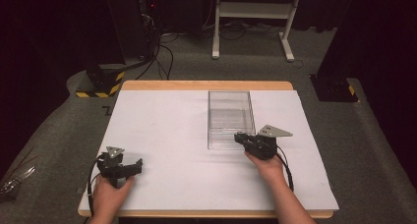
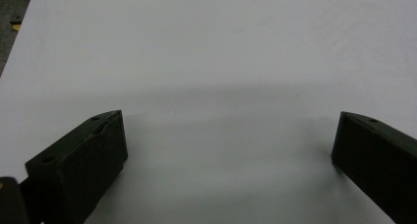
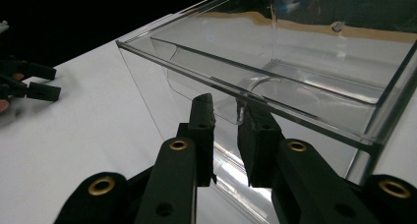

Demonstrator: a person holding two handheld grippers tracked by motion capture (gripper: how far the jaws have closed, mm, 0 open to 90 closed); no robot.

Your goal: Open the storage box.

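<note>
Right tongs [image 3: 226, 117] pinching near wall of clear plastic box [image 1: 230, 117], mid-counter [image 1: 162, 130]. Left tongs [image 2: 228, 150] spread wide, nothing between, near front-left corner.

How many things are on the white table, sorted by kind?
Clear plastic box: 1
Black tools, left tool and right tool: 2
Total: 3
</note>
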